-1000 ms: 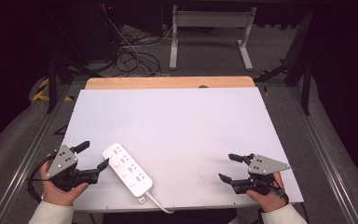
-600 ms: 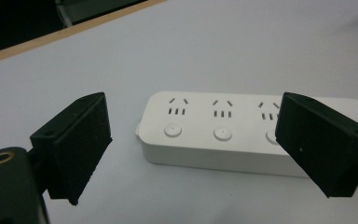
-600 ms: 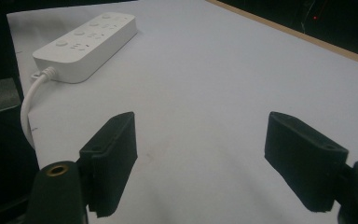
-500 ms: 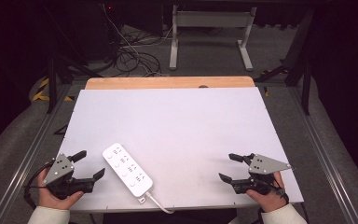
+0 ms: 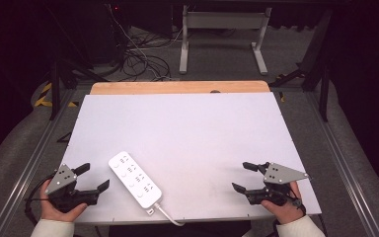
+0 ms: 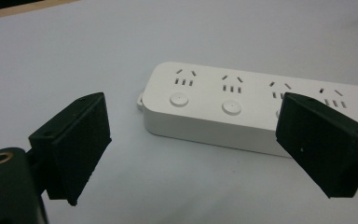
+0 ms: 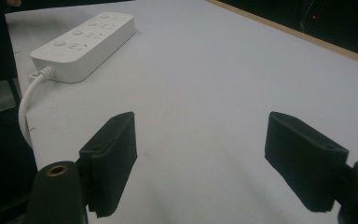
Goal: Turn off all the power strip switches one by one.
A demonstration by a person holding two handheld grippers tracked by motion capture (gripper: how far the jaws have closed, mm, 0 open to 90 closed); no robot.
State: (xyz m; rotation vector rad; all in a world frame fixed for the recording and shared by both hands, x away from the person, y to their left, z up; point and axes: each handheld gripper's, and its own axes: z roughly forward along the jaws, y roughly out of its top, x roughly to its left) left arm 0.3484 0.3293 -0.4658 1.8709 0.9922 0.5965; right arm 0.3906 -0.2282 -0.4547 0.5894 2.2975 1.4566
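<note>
My left claw (image 5: 91, 178) has slid back toward the lower left corner of the frame in the last second, jaws spread wide and gripping nothing — so I read it as lining up, not grabbing yet. The power strip (image 5: 134, 178) hasn't moved: it lies slantwise at lower centre, just right of that claw, cord (image 5: 167, 215) trailing off the table's (image 5: 187, 123) near edge. My right claw (image 5: 249, 177) stays parked at lower right, spread too — well apart from the strip.

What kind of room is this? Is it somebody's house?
Probably not a house; it looks like a lab or workshop. A bare white table holds just a power strip, loose cables tangle on the dark floor, and a metal stand sits behind.
</note>
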